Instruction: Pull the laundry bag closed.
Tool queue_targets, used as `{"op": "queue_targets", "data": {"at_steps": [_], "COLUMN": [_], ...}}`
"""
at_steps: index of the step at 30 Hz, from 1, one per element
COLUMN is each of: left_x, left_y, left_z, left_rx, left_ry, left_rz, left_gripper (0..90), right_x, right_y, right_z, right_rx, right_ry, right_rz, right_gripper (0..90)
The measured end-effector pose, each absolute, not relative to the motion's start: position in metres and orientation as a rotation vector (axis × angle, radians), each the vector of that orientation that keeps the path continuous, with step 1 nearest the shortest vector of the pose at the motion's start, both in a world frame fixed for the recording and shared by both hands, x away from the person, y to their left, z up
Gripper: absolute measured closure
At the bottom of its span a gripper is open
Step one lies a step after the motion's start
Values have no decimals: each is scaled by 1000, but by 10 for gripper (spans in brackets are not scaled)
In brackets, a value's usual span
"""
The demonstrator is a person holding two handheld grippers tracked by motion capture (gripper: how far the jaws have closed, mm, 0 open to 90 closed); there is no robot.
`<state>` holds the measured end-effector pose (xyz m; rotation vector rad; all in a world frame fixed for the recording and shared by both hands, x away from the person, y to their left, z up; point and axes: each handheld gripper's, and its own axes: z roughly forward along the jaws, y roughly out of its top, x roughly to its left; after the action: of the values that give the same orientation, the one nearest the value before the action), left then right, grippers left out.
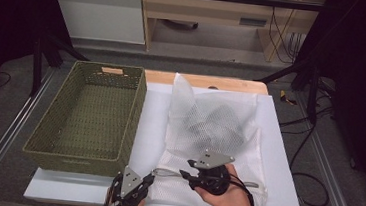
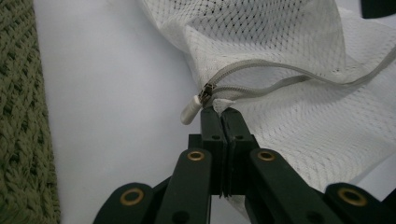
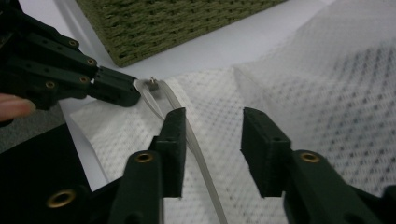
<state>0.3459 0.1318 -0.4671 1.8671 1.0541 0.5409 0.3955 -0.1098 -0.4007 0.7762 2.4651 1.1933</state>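
Item: white mesh laundry bag (image 1: 208, 130), lying on the white surface (image 1: 283, 192) to the right of the basket, dark contents showing through the netting.
Zipper (image 2: 280, 74): grey, running along the bag's near edge; its slider (image 2: 206, 91) with white pull tab (image 2: 190, 112) sits at the near left corner. From the left gripper view the two rows of teeth part just beyond the slider, so the bag appears open, or nearly so.
Left claw (image 2: 223, 114): jaws fully together, pinching the bag's fabric corner just beside the slider.
Right claw (image 3: 212, 135): jaws partly apart, gripping nothing; the zipper tape runs just below and between them, over the mesh.
Green woven basket (image 1: 89, 115): empty, at the left of the surface, close beside the bag.
Status: corner anchored; judged early. Whether zipping shut or emptying into the basket comes next cannot be told.
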Motion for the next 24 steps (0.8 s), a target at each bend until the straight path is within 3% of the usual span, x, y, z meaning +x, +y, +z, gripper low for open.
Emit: {"op": "queue_targets", "data": {"at_steps": [4, 8, 19, 24], "left_x": [346, 346, 346, 346], "left_y": [132, 133, 132, 132], "left_z": [-466, -465, -466, -466], "left_rx": [1855, 1860, 1865, 1868], "left_ry": [1057, 1055, 1054, 1051], "left_rz": [530, 526, 514, 511], "left_gripper": [891, 891, 890, 890], "right_x": [398, 400, 407, 411], "right_y": [-91, -76, -56, -46], "right_z": [-391, -389, -405, -413], "right_rx": [719, 683, 660, 654], "right_ry": [2522, 2563, 2627, 2640], "right_rz": [1135, 1093, 993, 944], "right_gripper": [720, 752, 760, 698]}}
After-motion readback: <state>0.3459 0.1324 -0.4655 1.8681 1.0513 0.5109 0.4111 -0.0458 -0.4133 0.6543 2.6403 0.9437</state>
